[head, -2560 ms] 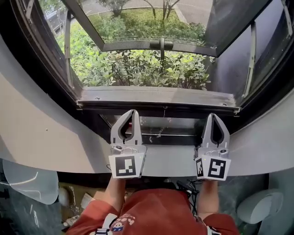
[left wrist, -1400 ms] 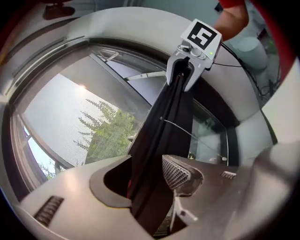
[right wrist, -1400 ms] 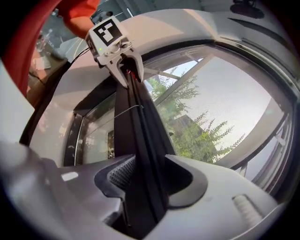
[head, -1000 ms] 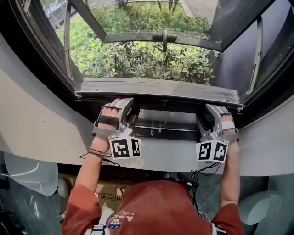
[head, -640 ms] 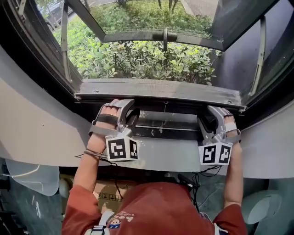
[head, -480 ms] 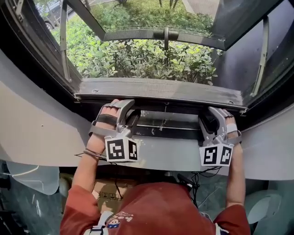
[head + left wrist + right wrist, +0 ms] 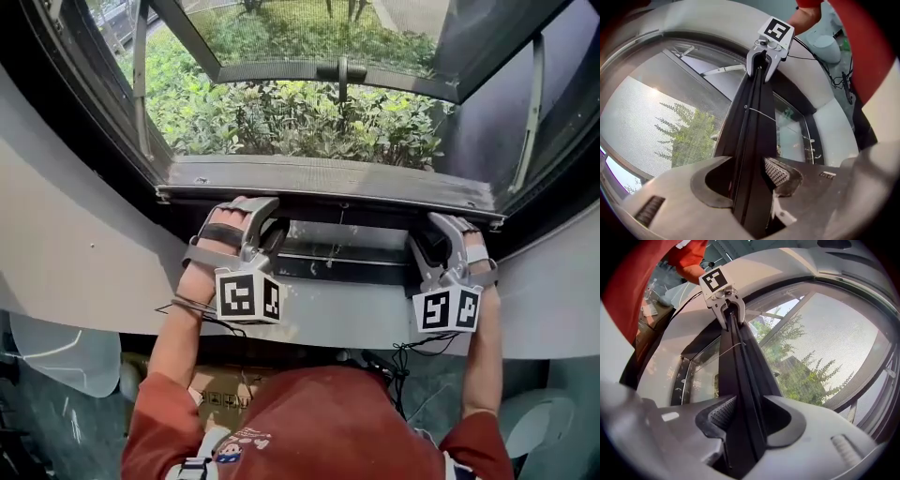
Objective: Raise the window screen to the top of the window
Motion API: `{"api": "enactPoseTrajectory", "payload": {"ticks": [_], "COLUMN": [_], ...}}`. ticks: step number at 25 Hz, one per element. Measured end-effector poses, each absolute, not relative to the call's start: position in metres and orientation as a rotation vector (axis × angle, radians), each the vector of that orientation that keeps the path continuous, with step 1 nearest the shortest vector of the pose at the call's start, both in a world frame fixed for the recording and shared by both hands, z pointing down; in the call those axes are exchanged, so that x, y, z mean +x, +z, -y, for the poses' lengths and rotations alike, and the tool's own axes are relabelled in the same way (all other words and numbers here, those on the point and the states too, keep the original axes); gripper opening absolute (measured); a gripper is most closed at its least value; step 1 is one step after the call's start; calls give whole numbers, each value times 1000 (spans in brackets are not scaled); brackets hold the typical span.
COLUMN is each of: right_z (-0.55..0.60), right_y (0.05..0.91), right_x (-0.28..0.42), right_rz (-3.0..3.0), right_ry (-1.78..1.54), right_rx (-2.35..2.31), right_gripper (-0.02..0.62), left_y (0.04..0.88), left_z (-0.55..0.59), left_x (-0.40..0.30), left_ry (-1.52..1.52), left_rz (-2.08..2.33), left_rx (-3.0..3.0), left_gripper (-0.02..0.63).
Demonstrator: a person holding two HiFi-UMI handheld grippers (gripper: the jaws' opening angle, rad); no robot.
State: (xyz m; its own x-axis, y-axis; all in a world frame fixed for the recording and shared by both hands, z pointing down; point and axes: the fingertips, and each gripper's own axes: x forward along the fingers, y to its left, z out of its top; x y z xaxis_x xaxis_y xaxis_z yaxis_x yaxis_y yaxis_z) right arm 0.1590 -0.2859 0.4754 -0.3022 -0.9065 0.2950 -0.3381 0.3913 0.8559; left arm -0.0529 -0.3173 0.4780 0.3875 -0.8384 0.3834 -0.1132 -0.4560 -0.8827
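The step in hand is taking hold. The window screen [image 7: 647, 122] sits low, its dark bottom rail [image 7: 328, 201] just above the sill [image 7: 328, 314]. The left gripper [image 7: 265, 217] is on the rail toward the 9 o'clock end and the right gripper [image 7: 441, 230] toward the 3 o'clock end. Each gripper's own view shows the rail running between jaws that have just been closing from nearly full width, the pads now meeting it on both sides (a wide grip, since the rail is thick). The lift looks not yet begun. I judge the next move calls for both hands rising together toward 12 o'clock, kept even so the screen does not rack in its tracks. Earlier both grippers hung below the rail, clear of it; the rail itself looks about as low now as then.
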Motion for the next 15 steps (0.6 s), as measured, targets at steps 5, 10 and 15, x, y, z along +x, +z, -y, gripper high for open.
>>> {"api": "enactPoseTrajectory", "payload": {"ticks": [5, 10, 15], "right_z": [285, 286, 289], "right_y": [468, 459, 434], "right_x": [160, 160, 162], "right_rz": [1835, 1826, 1799], "right_ry": [-879, -901, -975], "right_rx": [1073, 1097, 1146], "right_gripper": [183, 166, 127], "left_y": [470, 462, 442], "left_z": [316, 317, 318], "left_x": [-53, -53, -52], "left_ry": [-1115, -1099, -1055], "left_rz": [-830, -837, -869], "left_rx": [-1844, -1833, -1806], "left_gripper": [182, 181, 181]}}
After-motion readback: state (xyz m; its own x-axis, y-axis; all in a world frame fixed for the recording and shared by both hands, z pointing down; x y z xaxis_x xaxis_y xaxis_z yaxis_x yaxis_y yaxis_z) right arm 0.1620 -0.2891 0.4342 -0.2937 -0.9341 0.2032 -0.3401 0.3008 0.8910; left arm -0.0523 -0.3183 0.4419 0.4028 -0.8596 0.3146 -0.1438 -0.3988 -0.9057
